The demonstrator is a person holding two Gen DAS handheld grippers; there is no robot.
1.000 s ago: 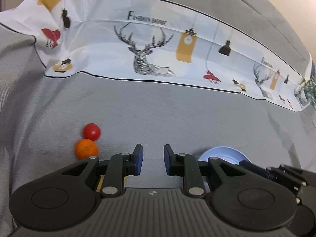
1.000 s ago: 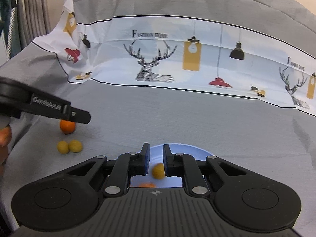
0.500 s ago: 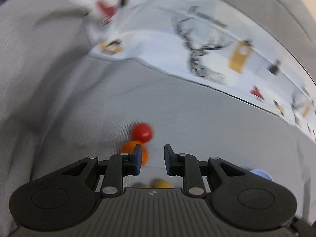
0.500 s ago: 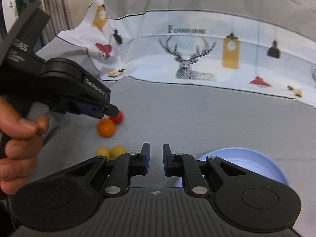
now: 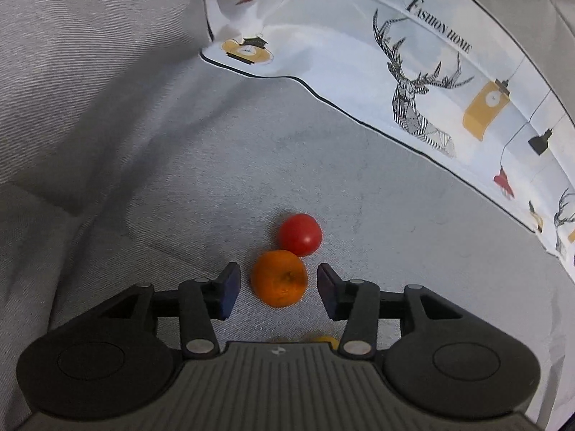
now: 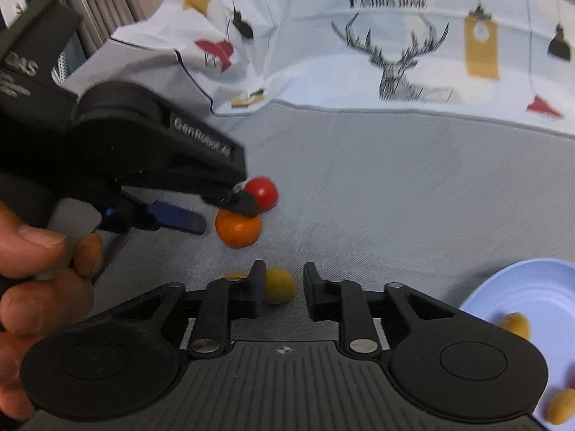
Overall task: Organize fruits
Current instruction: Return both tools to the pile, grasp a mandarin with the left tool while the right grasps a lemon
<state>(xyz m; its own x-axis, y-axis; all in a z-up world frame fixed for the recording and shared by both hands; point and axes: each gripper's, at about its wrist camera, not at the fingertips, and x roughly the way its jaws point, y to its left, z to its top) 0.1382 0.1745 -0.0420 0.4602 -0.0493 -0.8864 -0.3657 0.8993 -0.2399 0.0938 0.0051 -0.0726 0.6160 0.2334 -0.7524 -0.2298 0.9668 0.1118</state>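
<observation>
We've got two grippers down over a grey cloth (image 5: 413, 222), w/ a printed sheet (image 5: 359, 57) (deer, lamps, clocks) laid along the far side.

Left gripper (image 5: 276, 287): jaws opening, about mid-width. The orange (image 5: 279, 277) sits on the cloth btwn the two blue pads, gaps showing on both sides, so nothing's gripped. A red tomato (image 5: 300, 234) lies just behind the orange, touching it or nearly so. At the bottom of the left view, two yellow bits peek over the gripper body; too little shows to say more.

Right view shows the same pair from the side: the left gripper (image 6: 219, 215) angled down over the orange (image 6: 237, 231), tomato (image 6: 261, 194) just past its upper finger tip. A hand (image 6: 39, 287) holds that gripper at the left edge of the frame.

Right gripper (image 6: 282, 289): jaws narrow but opening. A small yellow fruit (image 6: 278, 285) shows in the gap close to the left pad; whether it's touching we can't tell, and it's clear of the right pad. A second small one (image 6: 233, 276) is mostly hidden behind the left finger.

Blue plate (image 6: 539, 287) sits to the right on the cloth, well apart from the loose fruit. It holds at least two small yellow fruits, one (image 6: 515, 325) near the middle and one (image 6: 562, 406) at the frame's lower edge.
</observation>
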